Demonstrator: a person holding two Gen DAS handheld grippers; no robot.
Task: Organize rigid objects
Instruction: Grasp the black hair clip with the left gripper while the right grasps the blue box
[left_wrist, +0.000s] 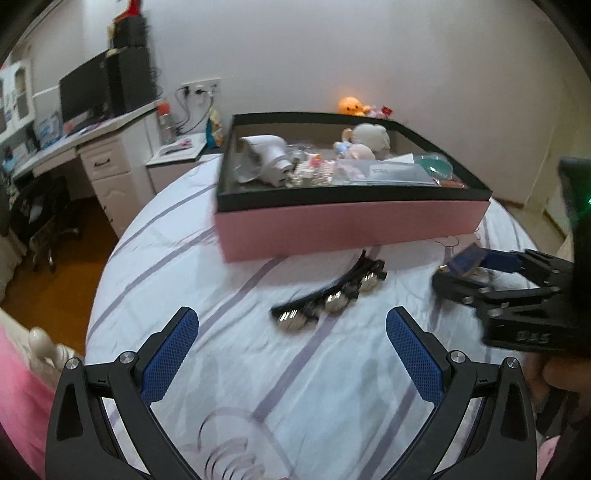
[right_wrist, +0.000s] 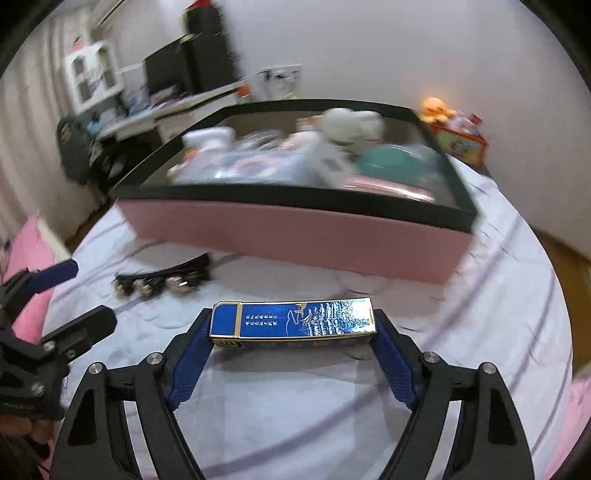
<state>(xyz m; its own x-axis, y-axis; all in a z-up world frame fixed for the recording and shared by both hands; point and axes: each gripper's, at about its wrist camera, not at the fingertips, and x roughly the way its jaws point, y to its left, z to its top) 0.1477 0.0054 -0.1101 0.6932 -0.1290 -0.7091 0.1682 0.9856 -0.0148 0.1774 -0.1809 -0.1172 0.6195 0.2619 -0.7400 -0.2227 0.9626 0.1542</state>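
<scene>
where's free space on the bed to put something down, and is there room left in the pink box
Bare sheet lies between the left hand-held gripper and the black hair clip, and right of the blue pack. The pink box is crowded nearly wall to wall; its far side is blurred.

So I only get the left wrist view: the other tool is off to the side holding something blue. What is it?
Observer: A flat blue box with gold edging, clamped endwise in the right tool.
Visitor: Any writing on it?
Observer: Yes, small white characters and a silvery pattern on top.
Visitor: Is there anything beyond the pink box?
Observer: A red patterned tin sits under the orange plush.
</scene>
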